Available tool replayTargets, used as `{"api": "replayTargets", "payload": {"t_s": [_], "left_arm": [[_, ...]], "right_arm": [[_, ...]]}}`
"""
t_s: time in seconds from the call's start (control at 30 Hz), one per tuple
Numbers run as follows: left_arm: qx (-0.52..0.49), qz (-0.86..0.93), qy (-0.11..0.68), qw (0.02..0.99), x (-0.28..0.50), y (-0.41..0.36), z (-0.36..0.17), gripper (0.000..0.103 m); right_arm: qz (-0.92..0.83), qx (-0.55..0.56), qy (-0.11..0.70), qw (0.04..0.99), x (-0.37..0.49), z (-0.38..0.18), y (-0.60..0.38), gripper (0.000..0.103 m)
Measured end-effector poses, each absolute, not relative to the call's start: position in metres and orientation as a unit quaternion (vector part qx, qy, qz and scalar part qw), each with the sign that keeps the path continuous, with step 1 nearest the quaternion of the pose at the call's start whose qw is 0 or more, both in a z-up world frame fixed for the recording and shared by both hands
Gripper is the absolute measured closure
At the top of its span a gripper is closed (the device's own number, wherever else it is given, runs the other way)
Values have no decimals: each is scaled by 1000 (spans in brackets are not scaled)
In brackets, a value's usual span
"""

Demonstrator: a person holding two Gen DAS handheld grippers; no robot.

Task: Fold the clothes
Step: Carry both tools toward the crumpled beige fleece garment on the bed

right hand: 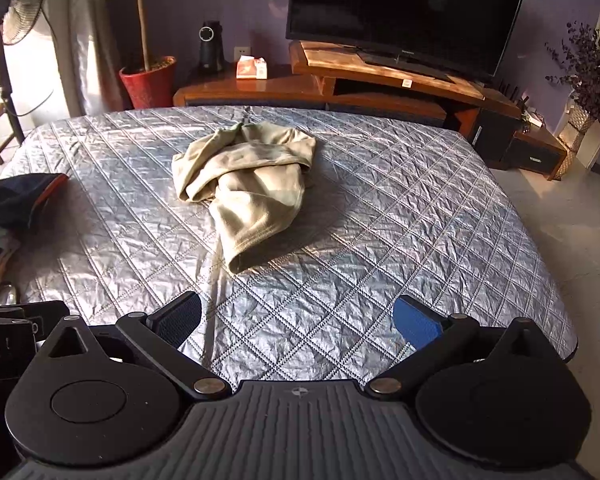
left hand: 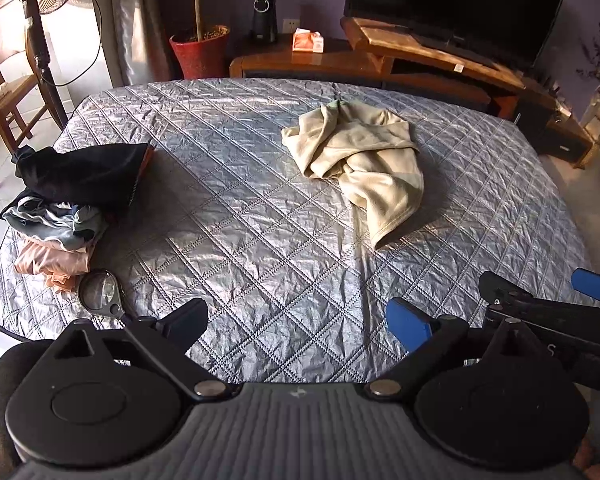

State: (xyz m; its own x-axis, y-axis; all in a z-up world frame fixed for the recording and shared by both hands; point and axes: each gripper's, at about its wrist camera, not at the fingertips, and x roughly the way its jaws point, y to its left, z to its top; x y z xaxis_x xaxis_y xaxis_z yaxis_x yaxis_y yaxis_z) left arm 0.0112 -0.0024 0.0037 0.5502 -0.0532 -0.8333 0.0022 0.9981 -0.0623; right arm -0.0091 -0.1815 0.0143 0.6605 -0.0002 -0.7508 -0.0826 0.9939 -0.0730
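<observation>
- The beige garment [left hand: 358, 160] lies crumpled on the quilted bed [left hand: 236, 216], toward its far side.
- The left tool [left hand: 296, 326] is spread wide and empty, well short of it.
- The right tool [right hand: 296, 322] likewise gapes empty at the near edge.
- A pile of clothes [left hand: 68, 200] sits at the left edge.

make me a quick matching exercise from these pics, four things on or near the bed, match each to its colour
Things:
1. crumpled garment mid-bed
2. plant pot
3. top garment of the pile
4. gripper pad

Colours:
a. blue
b. black
c. beige
d. red

Pairs: 1-c, 2-d, 3-b, 4-a
</observation>
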Motion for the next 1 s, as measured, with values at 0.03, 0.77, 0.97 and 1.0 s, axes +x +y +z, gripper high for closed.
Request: {"api": "replayTargets", "payload": {"t_s": [0.03,0.77,0.97,1.0], "left_arm": [[-26,-16,472,881,10,-3,4,8],[-18,-16,467,884,13,-7,1,7],[-20,-18,467,884,24,-7,-2,7],[-21,-18,468,884,26,-7,-3,7]], "right_arm": [[23,-50,409,911,-10,17,-181,0],[25,-43,396,917,-9,27,-180,0],[23,-46,397,916,2,23,-179,0],[22,-46,397,916,4,23,-178,0]]}}
